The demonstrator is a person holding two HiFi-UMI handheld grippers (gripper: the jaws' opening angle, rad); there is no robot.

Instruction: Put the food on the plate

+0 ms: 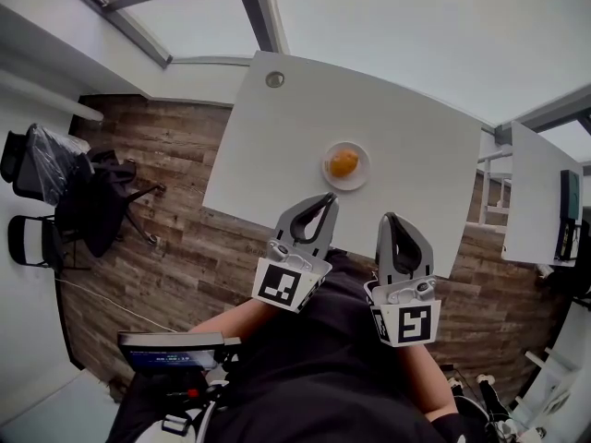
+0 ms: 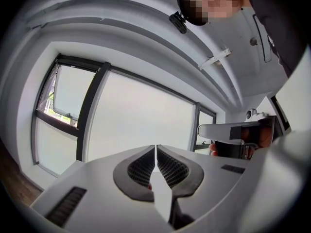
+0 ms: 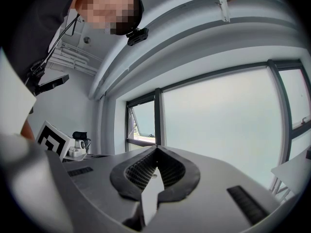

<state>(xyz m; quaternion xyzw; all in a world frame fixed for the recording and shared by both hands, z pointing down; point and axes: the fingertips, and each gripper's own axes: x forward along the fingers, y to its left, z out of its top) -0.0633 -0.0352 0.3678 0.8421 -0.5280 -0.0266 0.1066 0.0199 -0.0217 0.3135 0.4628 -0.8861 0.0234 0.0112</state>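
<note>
Resting on the plate (image 1: 363,176), the food (image 1: 343,162) seemed already placed. Left claw (image 1: 327,198) and right claw (image 1: 391,218) were pressed together, empty.

Two white rectangular desks show: the near desk (image 1: 277,146) and the far desk (image 1: 531,201) at the right edge. There is one small round white plate (image 1: 361,172) and one rounded orange piece of food (image 1: 343,162). There are two grey hand-held grippers, the left gripper (image 1: 326,199) and the right gripper (image 1: 391,218), and one dark screen device (image 1: 175,351).
</note>
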